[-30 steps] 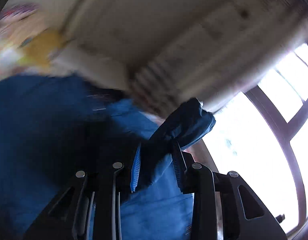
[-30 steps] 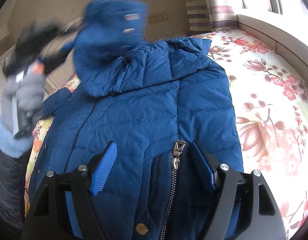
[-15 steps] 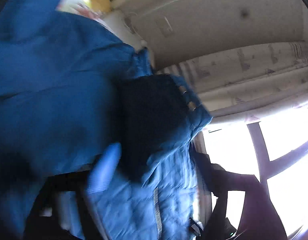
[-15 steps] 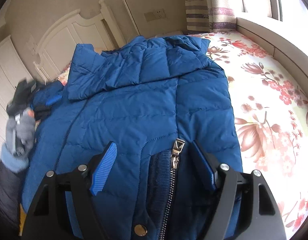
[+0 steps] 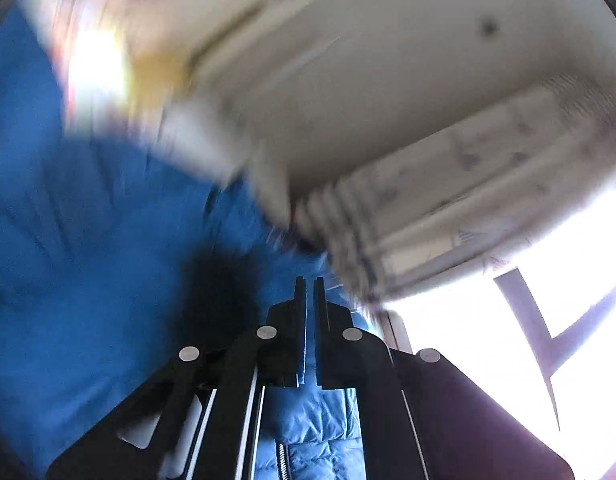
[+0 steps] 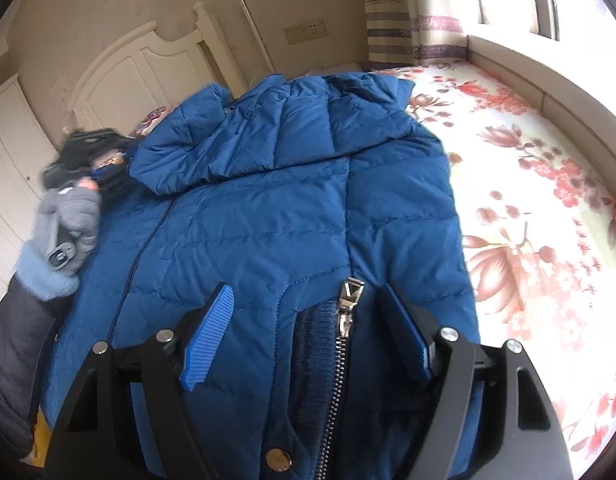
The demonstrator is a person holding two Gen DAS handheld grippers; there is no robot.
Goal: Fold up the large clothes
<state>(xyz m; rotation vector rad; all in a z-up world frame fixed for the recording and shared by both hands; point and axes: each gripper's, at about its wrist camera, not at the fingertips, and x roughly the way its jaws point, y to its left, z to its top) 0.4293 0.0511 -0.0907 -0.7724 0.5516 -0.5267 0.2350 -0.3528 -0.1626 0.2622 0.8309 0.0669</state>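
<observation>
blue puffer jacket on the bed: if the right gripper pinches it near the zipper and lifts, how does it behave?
The blue puffer jacket is quilted and puffy, so probably light for its bulk. It would likely drape limp rather than hold shape. The smooth shell may slip between the right gripper pads, which now stand open astride the zipper.

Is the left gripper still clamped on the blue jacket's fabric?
Apart. In the left wrist view the left gripper is nearly shut with a bare slit between its fingers; the blue jacket lies behind, released.

A bed with a floral sheet (image 6: 540, 184) carries the blue quilted jacket (image 6: 292, 208), spread flat.
</observation>
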